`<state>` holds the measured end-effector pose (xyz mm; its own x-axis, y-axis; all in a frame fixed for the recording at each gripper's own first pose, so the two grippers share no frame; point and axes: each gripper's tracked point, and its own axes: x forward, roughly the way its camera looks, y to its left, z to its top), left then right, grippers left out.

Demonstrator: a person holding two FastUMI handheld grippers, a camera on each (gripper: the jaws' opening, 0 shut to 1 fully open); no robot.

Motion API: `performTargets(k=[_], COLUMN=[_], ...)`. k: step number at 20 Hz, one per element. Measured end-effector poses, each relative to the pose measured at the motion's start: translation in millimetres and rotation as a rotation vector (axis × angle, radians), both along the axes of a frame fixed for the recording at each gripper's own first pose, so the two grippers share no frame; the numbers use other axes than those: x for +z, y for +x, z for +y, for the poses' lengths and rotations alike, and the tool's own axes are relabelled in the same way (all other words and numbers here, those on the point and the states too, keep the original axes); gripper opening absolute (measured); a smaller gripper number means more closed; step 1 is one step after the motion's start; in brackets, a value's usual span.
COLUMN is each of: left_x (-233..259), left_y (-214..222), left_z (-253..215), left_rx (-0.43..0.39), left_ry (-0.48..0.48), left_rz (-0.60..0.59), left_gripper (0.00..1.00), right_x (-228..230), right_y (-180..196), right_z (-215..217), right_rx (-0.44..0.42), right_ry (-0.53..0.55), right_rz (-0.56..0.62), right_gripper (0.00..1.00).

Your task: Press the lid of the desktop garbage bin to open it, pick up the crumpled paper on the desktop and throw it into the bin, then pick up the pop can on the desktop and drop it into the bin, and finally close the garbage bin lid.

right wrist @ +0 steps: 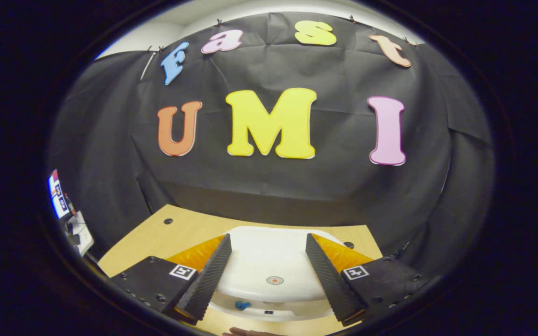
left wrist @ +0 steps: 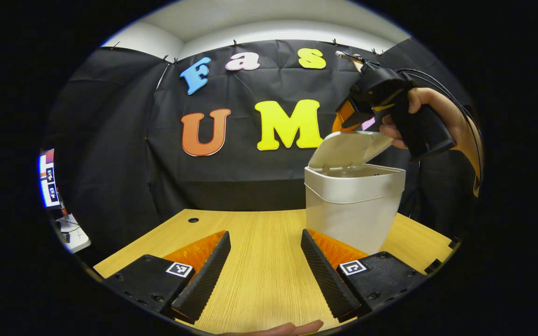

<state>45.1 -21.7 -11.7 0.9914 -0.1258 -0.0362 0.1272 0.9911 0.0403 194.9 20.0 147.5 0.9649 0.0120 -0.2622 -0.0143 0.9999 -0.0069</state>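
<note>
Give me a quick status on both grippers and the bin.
Left hand-held gripper open, empty, low over the table. Right hand-held gripper open above the bin lid. Lid partly raised on the bin. Nothing blocking.

Black cloth wall (left wrist: 110, 140) behind wooden desk (left wrist: 264, 261); white ceiling (left wrist: 269, 23).

The left gripper view looks low across the wooden table (left wrist: 259, 242) toward the bin (left wrist: 350, 210); the right gripper view looks down close onto its lid (right wrist: 269, 261).
</note>
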Motion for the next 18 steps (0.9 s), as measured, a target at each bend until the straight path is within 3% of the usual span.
performTargets(k=[6,13,18], left_x=[1,-7,-9], left_y=[-3,3,5], left_z=[-5,1,1], left_rx=[-0.018,-0.018,-0.015], left_ry=[0.002,-0.011,-0.013], left_rz=[0.0,0.028,0.039], left_gripper=[0.98,0.98,0.98], right_x=[-46,-49,-54], right_y=[-5,-25,-31], right_z=[-5,-8,-7], right_rx=[0.016,0.004,-0.006], right_ry=[0.027,0.022,0.011], right_rz=[0.097,-0.043,-0.266], right_gripper=[0.99,1.0,0.98])
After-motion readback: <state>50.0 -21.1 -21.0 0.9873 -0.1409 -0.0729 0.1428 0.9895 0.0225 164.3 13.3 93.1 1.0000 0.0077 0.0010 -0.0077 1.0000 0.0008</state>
